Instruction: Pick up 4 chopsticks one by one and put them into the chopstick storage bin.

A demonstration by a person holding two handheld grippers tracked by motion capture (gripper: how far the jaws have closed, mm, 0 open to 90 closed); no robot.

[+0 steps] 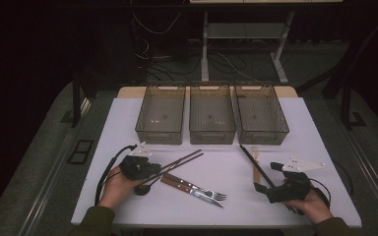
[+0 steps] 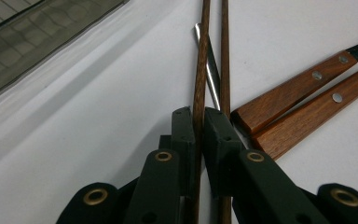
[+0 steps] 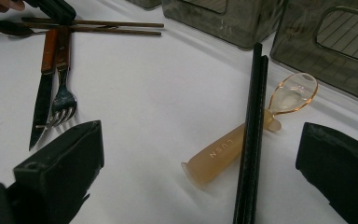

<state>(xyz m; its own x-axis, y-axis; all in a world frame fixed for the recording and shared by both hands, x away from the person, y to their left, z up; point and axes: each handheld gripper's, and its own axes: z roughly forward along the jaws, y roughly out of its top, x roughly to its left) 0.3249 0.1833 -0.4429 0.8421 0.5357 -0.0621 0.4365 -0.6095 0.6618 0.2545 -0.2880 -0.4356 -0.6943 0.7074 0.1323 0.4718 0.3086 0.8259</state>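
Note:
My left gripper (image 1: 153, 168) (image 2: 198, 122) is shut on one brown wooden chopstick (image 2: 200, 70), pinched between its pads low over the white table (image 1: 295, 128). Its twin (image 2: 224, 56) lies just to the right, under the right jaw. The pair (image 1: 182, 161) (image 3: 116, 27) points toward the bins. My right gripper (image 1: 267, 176) (image 3: 200, 140) is open at the table's right, jaws wide apart. Ahead of it, a pair of black chopsticks (image 1: 253, 162) (image 3: 251, 140) lies across an amber plastic spoon (image 3: 223, 149).
A wood-handled knife (image 3: 42, 98) and fork (image 3: 64, 100) lie side by side mid-table (image 1: 194, 189). A metal spoon (image 1: 142, 189) (image 2: 210, 70) rests under the brown chopsticks. Three smoky see-through bins (image 1: 161, 113) (image 1: 211, 113) (image 1: 261, 110) line the far edge.

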